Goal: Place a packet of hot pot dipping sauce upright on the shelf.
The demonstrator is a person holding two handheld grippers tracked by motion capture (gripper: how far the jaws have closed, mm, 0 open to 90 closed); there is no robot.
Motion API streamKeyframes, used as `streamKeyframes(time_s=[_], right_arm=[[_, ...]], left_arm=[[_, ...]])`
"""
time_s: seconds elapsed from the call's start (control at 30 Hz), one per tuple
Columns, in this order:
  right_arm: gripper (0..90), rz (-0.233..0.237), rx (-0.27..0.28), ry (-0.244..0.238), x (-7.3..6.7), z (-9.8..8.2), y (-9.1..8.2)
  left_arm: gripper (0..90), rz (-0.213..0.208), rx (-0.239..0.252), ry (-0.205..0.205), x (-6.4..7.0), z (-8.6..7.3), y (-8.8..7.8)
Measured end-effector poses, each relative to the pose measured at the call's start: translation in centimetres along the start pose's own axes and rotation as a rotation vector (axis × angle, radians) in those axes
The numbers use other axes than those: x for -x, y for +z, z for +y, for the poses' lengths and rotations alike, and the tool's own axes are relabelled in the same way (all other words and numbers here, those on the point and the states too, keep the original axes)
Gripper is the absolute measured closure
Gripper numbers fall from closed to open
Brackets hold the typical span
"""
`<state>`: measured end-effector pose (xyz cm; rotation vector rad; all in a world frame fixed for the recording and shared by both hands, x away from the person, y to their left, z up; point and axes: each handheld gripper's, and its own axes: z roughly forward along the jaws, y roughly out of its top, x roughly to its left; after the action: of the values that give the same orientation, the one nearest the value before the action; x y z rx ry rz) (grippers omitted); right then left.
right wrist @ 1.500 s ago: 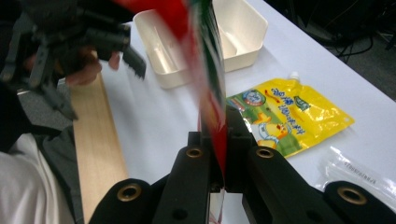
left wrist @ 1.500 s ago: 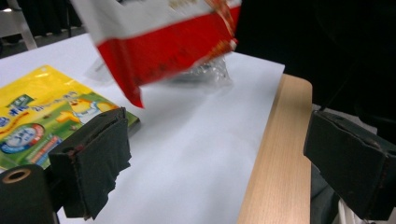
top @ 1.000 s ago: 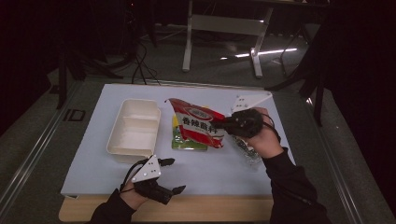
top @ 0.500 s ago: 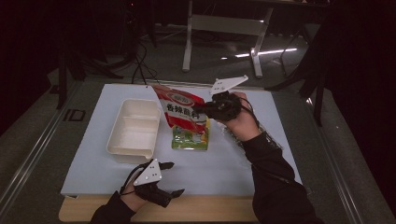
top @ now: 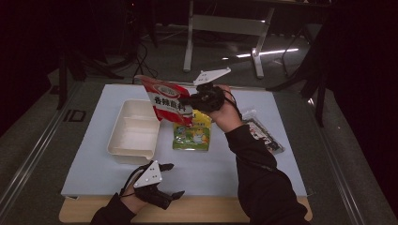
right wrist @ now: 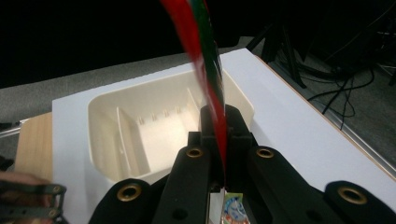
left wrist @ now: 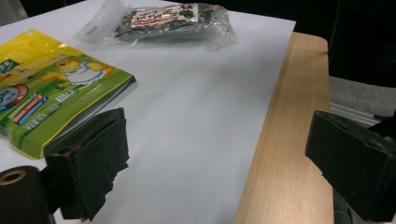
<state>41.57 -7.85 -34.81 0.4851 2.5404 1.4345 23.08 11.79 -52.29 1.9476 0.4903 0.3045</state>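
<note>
My right gripper (top: 190, 100) is clamped on the edge of the red packet (top: 165, 101), holding it in the air above the right rim of the cream tray (top: 132, 133). The yellow-green packet (top: 192, 132) lies flat on the white mat (top: 211, 164) just beside the tray; a dark packet (top: 263, 133) lies further right. My left gripper (top: 172, 180) rests at the mat's near edge, jaws wide apart, nothing between them.

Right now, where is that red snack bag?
In the high view, the red bag hangs pinched in the right gripper, lifted between the white tray and the yellow-green packet.
</note>
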Motion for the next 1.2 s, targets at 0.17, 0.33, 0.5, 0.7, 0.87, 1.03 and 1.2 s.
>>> streamKeyframes(time_s=[0.17,0.33,0.5,0.7,0.87,1.03,1.2], right_arm=[[89.9,-0.001,-0.007,0.012,0.2,0.3,2.0],[89.9,0.011,0.016,0.039,0.7,0.5,3.6],[89.9,0.013,0.026,0.056,1.2,0.9,5.4],[89.9,0.010,0.020,0.058,1.5,1.2,7.3],[89.9,0.014,0.031,0.052,1.8,1.7,8.6],[89.9,0.018,0.030,0.033,1.9,2.0,10.1],[89.9,0.022,0.027,0.027,2.1,2.1,11.4]], left_arm=[[3.2,0.000,-0.012,-0.009,0.1,-0.2,0.0],[3.2,0.001,-0.005,-0.013,0.2,-0.3,-0.2],[3.1,0.011,-0.006,-0.004,0.2,-0.3,-0.4],[3.1,0.009,0.002,-0.020,0.1,-0.4,-0.5],[3.1,0.017,0.000,-0.024,0.0,-0.5,-0.7],[3.1,0.020,0.001,-0.026,0.1,-0.5,-0.8],[3.1,0.022,0.003,-0.033,0.0,-0.6,-1.0]])
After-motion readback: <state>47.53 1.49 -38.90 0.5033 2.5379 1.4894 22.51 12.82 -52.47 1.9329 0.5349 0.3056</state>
